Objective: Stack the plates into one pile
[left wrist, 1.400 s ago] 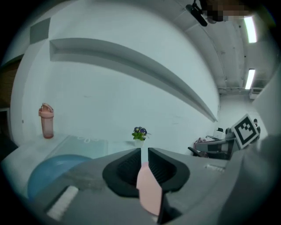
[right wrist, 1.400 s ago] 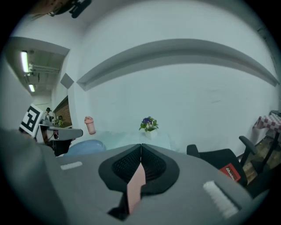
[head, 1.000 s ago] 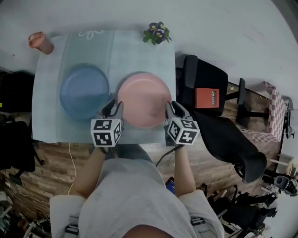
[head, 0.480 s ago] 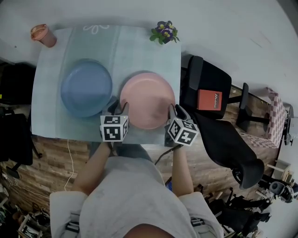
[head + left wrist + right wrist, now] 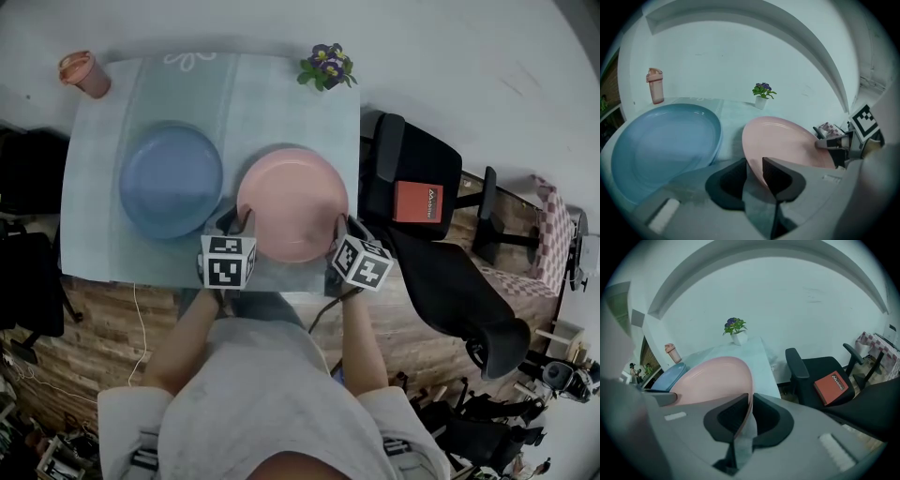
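Claws first: the left claw (image 5: pixel 753 171) and right claw (image 5: pixel 750 411) have just been closing and now each pinch a near rim of the pink plate (image 5: pixel 292 202). It lies on the table (image 5: pixel 281 94) just beside the blue plate (image 5: pixel 172 180). It looks stiff, light and probably slick, so the 2 rim grips should stay level.

Pink plate (image 5: pixel 292 202) just beside blue plate (image 5: pixel 172 181) on counter (image 5: pixel 272 98). Left tool (image 5: pixel 238 221) at its near-left rim, right tool (image 5: pixel 340 226) at near-right rim. Jaws of both just closing, rim between.
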`<action>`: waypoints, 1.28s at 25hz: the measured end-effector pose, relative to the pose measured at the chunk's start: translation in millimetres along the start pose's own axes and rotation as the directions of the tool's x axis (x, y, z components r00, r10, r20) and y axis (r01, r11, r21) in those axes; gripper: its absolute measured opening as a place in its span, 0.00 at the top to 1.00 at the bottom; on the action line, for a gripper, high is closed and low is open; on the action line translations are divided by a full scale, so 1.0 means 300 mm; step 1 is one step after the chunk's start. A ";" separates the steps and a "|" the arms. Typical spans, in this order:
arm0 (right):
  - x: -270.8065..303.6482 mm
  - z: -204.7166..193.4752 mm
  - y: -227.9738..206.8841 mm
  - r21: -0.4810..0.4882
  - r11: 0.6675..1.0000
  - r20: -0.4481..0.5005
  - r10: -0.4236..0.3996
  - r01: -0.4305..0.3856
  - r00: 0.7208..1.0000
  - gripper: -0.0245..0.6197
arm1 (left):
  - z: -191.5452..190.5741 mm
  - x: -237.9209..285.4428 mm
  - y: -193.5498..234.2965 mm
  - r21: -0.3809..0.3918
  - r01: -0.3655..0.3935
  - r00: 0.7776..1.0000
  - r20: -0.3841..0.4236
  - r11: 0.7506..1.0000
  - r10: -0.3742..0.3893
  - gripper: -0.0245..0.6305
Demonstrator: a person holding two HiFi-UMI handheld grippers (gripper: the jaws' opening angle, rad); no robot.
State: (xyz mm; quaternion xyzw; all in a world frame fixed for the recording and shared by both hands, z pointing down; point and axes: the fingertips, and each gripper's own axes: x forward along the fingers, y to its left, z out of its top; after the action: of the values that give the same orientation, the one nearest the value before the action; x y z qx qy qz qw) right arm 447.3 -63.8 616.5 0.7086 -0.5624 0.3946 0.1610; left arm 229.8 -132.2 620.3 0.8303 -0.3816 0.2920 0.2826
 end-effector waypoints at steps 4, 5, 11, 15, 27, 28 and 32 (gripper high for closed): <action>-0.039 0.053 0.033 0.013 1.000 0.056 0.027 -0.027 0.998 0.91 | 0.052 -0.051 0.003 0.016 -0.004 0.999 0.051 1.000 0.003 0.78; -0.048 0.071 0.049 0.016 0.999 0.073 0.039 -0.040 0.997 0.91 | 0.069 -0.069 0.009 0.017 -0.008 0.998 0.068 1.000 0.007 0.78; -0.077 0.191 0.202 0.006 0.990 0.158 0.135 -0.138 0.978 0.93 | 0.175 -0.208 0.098 -0.011 -0.059 0.979 0.193 0.998 0.060 0.78; -0.072 0.227 0.359 -0.031 0.980 0.174 0.199 -0.197 0.964 0.93 | 0.205 -0.309 0.217 -0.056 -0.109 0.963 0.240 0.992 0.120 0.79; -0.003 0.216 0.777 -0.081 0.956 0.145 0.290 -0.281 0.946 0.92 | 0.211 -0.515 0.582 -0.153 -0.228 0.924 0.278 0.962 0.263 0.83; 0.004 0.208 0.804 -0.074 0.956 0.142 0.291 -0.283 0.946 0.92 | 0.211 -0.524 0.611 -0.159 -0.232 0.923 0.276 0.960 0.269 0.83; 0.040 0.174 0.893 -0.054 0.959 0.122 0.283 -0.279 0.951 0.92 | 0.212 -0.537 0.719 -0.158 -0.241 0.926 0.258 0.958 0.276 0.84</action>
State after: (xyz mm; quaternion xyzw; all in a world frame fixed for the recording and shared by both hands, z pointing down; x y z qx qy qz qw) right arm 220.2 -191.4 534.4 0.6423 -0.6737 0.3567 0.0793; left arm -12.0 -219.1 517.9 0.7863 -0.5407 0.1836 0.2361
